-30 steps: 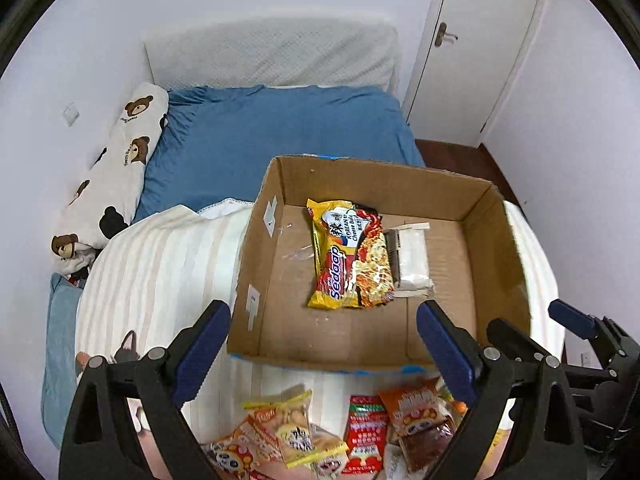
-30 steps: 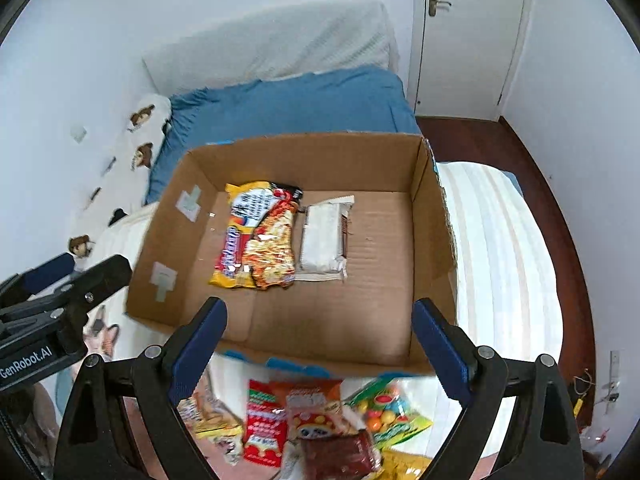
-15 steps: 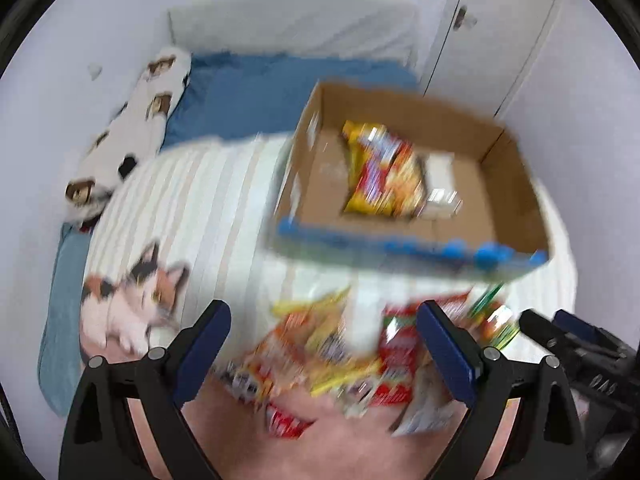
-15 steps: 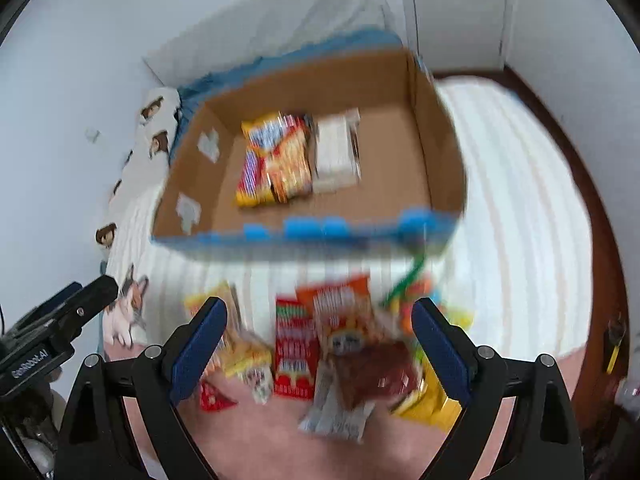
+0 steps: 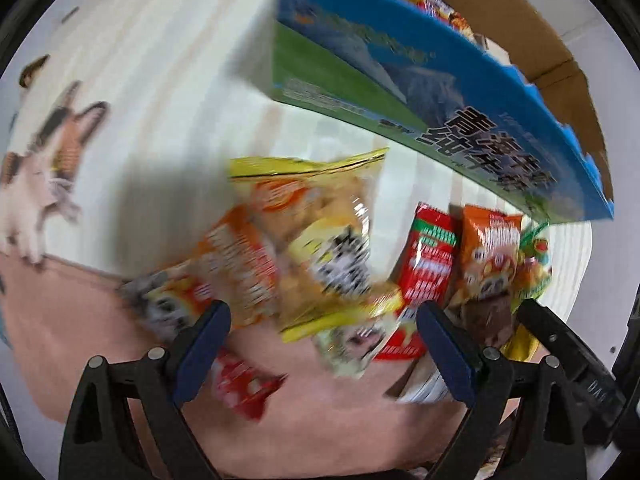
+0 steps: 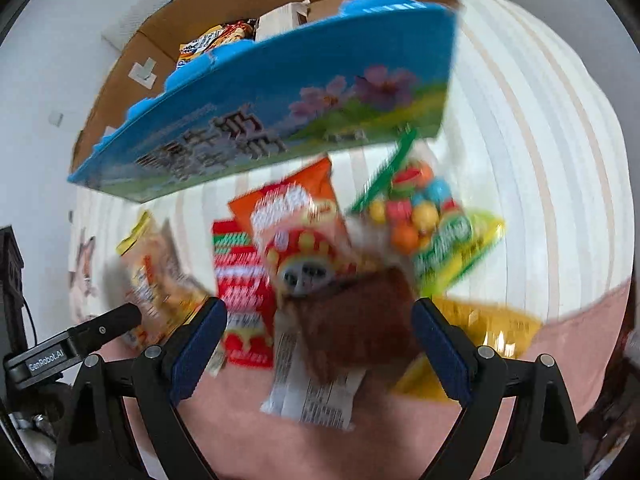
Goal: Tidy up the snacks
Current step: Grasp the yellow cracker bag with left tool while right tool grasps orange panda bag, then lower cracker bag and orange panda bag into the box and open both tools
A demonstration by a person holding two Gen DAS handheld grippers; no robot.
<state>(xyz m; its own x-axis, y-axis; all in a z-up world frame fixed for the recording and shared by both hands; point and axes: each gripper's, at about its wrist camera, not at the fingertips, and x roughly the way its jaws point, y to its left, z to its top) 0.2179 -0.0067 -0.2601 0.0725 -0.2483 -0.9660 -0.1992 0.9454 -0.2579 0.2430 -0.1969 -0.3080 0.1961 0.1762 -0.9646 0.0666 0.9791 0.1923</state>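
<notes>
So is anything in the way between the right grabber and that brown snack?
Nothing visible. The right gripper hangs open right over the brown snack packet, which lies on top of the pile, with only air between.

You had "GenRobot.AI" readable in white on the left gripper (image 6: 72, 350) body, seen from the right wrist. The blue box (image 6: 260, 120) front carried big dark Chinese characters, too smeared to read in either view. The snack packs (image 5: 320, 248) had print on them but motion blur killed it; you couldn't make out one brand or number there.
</notes>
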